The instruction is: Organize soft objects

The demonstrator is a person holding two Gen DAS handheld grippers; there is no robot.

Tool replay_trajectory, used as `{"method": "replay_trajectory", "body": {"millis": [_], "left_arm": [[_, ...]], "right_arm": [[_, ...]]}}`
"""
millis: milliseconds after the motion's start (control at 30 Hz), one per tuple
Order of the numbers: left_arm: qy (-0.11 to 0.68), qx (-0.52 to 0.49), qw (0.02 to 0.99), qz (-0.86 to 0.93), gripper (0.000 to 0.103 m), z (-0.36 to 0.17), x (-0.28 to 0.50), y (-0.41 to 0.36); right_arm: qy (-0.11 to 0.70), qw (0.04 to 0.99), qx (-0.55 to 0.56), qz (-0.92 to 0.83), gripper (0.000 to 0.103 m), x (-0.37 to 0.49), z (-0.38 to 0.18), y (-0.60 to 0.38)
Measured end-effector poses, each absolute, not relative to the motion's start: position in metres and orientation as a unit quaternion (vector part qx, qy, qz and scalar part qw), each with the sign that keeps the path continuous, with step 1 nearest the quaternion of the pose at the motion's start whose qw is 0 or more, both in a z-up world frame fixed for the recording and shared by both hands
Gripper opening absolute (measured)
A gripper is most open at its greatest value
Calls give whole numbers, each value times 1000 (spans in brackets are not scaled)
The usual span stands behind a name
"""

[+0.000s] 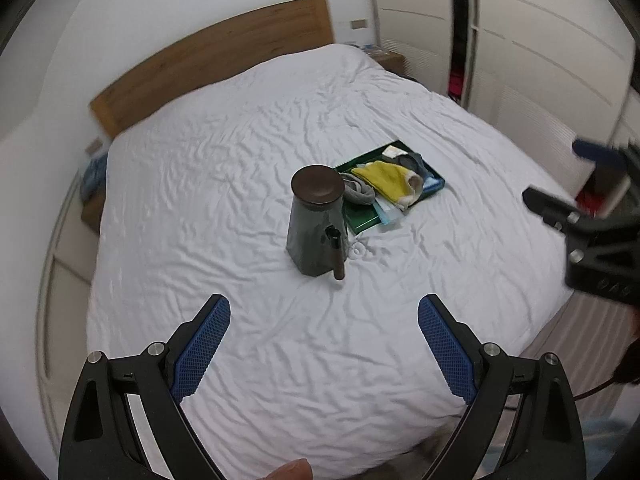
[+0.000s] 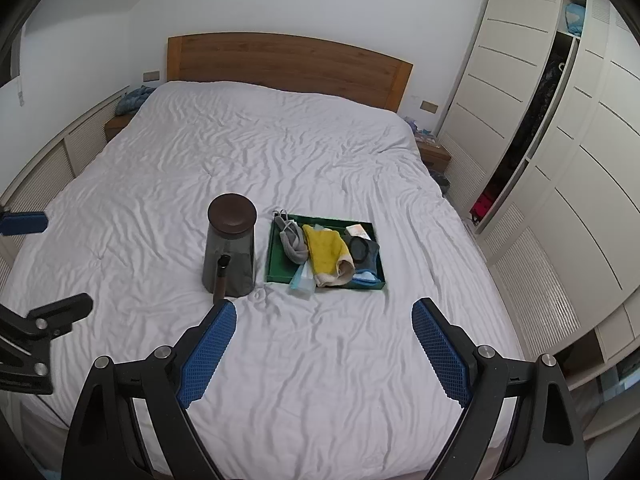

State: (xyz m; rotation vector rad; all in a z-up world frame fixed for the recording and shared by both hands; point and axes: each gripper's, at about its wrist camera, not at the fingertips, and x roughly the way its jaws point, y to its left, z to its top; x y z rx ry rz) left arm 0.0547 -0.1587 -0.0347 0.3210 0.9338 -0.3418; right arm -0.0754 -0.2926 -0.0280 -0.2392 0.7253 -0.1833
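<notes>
Both sets of jaws stand wide apart and hold nothing: the left gripper (image 1: 324,312) and the right gripper (image 2: 324,316) hang over the near part of a wide bed (image 2: 320,360) covered in a wrinkled white sheet, each showing blue ribbed pads on black arms. Going from left to right in the right wrist view, the left gripper's blue pad and black arm come in at the left edge, also spread, above the sheet. Next comes a tall dark container (image 2: 230,252) with a round brown lid (image 2: 232,210), standing upright on the sheet, a small dark tube fixed to its near face. Just beside its base lies a small white ring-like thing (image 2: 259,295), too small to tell what it is. Just right of the container, apart from it, a green tray (image 2: 274,256) lies flat on the bed and holds the soft things: a grey sock (image 2: 292,240) at the left end, a yellow cloth (image 2: 326,252) with a cream cuff in the middle, a dark blue-grey piece (image 2: 362,252) at the right, and a pale blue packet (image 2: 302,280) poking out over the near rim. A small pale card sits at the far right corner. Behind the bed is a wooden headboard (image 2: 288,60), and white wardrobes (image 2: 540,160) line the right wall, one door ajar.
</notes>
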Motion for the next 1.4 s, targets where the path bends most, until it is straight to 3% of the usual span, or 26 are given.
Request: {"method": "replay_trajectory", "body": {"millis": [167, 533, 800, 1400], "left_arm": [[450, 147, 864, -171, 92, -24, 43, -151], [490, 23, 870, -47, 92, -28, 60, -86], [504, 76, 859, -31, 92, -44, 32, -74], [492, 95, 863, -69, 92, -35, 23, -89]], "right_arm": [[352, 924, -117, -90, 91, -78, -27, -294], [348, 925, -127, -83, 91, -80, -22, -293], [355, 921, -140, -85, 91, -92, -15, -298], [360, 918, -145, -83, 91, -97, -11, -300]]}}
